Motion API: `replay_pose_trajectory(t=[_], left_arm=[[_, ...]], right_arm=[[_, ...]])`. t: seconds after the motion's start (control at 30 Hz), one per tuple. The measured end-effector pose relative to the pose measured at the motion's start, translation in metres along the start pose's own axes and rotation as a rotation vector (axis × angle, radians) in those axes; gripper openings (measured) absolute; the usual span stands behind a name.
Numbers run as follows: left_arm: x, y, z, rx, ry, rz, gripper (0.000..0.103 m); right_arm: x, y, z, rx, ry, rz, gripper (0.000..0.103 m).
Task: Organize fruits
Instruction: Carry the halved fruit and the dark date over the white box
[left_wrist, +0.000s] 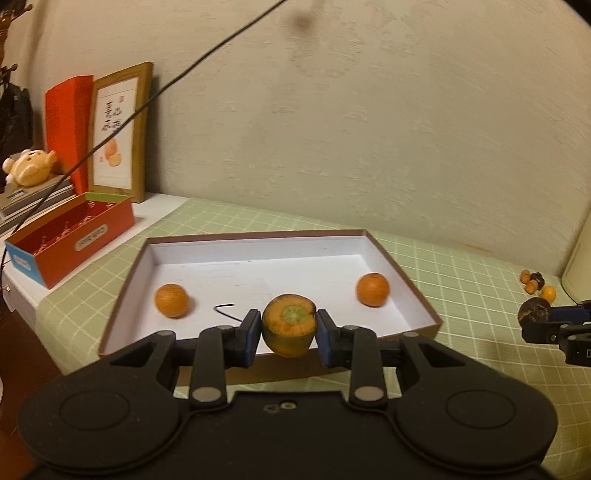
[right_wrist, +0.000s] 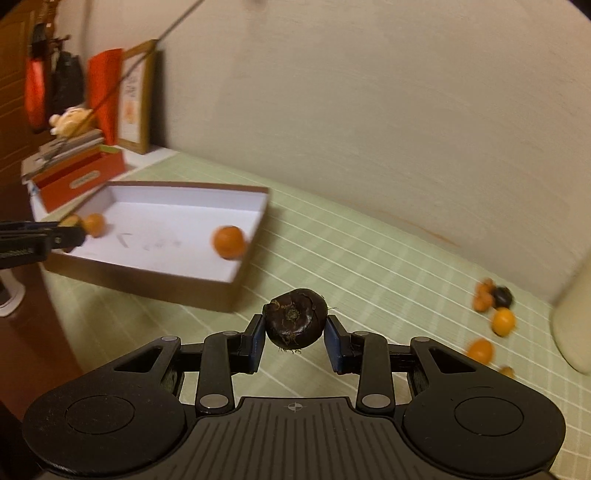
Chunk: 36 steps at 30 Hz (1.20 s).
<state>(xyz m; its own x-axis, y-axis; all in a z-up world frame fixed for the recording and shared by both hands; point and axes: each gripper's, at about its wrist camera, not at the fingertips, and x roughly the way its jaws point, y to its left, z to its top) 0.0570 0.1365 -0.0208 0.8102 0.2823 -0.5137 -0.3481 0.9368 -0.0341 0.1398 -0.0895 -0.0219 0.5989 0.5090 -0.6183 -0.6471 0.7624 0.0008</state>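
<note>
We see the orange (left_wrist: 289, 324) clamped in our left hand-held gripper (left_wrist: 288, 334) over the box (left_wrist: 402, 280) edge; right hand-held gripper (right_wrist: 295, 332) pinches a dark fruit (right_wrist: 296, 318) above the worktop (right_wrist: 369, 266). Round fruit may slip or roll on release.

Two oranges (left_wrist: 171, 300) (left_wrist: 372, 288) are lying in one white tray (left_wrist: 258, 258) — a third, greenish orange fruit (left_wrist: 289, 324) is hanging in a gripper. Two dark fruits (right_wrist: 296, 318) (right_wrist: 502, 297) are showing — small loose orange fruits too blurred to count.
</note>
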Motion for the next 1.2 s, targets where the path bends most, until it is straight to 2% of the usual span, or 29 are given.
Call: replay_pose_trajectory(t=[0.37, 0.57, 0.8, 1.2], left_arm=[[-0.006, 0.042, 0.001, -0.057, -0.016, 0.07, 0.022], [-0.005, 0.056, 0.006, -0.048, -0.029, 0.091, 0.022], [0.006, 0.07, 0.01, -0.061, -0.032, 0.12, 0.022], [0.025, 0.085, 0.014, -0.071, -0.028, 0.138, 0.022]], right_arm=[[0.023, 0.049, 0.018, -0.062, -0.014, 0.077, 0.035], [0.03, 0.07, 0.034, -0.06, -0.064, 0.104, 0.035], [0.049, 0.086, 0.049, -0.019, -0.098, 0.086, 0.035], [0.083, 0.084, 0.063, 0.005, -0.082, 0.065, 0.035]])
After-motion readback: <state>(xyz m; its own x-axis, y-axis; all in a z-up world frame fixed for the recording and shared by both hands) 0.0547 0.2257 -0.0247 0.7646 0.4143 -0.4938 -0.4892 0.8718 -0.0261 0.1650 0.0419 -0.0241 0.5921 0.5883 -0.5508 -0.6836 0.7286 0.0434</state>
